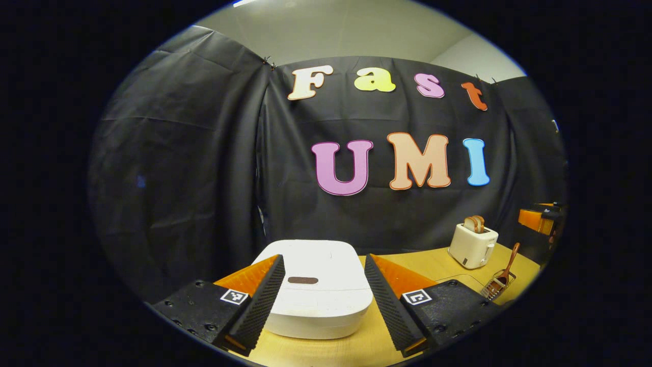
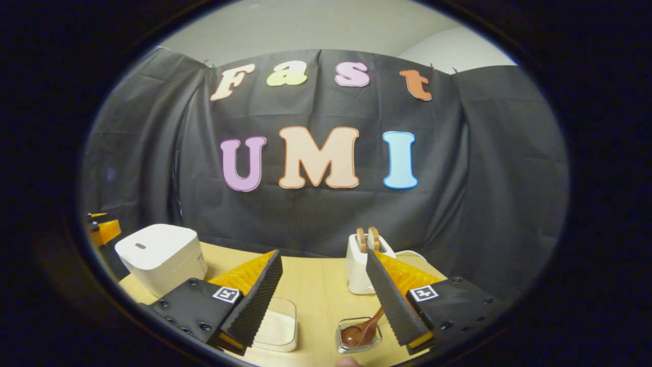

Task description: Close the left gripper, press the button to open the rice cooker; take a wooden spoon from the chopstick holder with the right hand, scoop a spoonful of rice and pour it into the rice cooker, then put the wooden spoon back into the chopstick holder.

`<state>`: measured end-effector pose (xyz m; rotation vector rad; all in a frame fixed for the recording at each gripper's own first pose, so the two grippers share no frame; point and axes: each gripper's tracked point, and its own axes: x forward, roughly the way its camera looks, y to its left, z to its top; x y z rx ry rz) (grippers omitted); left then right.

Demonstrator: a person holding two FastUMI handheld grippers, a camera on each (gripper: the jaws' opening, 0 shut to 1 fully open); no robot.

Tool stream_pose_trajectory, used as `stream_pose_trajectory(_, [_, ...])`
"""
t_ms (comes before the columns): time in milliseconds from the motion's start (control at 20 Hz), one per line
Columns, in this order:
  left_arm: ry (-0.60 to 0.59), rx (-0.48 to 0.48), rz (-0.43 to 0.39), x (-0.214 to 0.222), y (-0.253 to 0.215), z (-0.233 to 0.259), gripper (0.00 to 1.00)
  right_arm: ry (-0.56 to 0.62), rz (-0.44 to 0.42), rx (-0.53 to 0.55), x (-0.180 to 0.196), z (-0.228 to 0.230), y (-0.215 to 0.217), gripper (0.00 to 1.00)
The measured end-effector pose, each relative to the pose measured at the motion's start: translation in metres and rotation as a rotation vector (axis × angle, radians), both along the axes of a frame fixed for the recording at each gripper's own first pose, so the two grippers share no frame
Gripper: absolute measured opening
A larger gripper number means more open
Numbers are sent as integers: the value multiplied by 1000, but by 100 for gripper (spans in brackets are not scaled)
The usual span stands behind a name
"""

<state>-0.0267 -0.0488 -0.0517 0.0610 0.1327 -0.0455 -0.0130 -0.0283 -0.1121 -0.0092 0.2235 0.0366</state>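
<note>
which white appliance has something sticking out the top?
The toaster, with two bread slices poking up from its slots. The rice cooker, left of it in the right gripper view, has a closed flat lid.

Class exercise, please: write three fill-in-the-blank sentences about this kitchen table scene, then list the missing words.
1. The rice cooker's lid is ____.
2. The wooden spoon rests in a wire ____.
3. Slices of bread stick out of the ____ at the back of the table.
4. Both the left claw and the right claw are ____.

Missing words: closed; holder; toaster; open
</note>
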Motion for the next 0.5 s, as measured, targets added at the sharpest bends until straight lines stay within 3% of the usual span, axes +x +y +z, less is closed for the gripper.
stream_pose_trajectory(500, [-40,-17,-23,-13,-13,17,93,-36,62,25,-28,18,25,100])
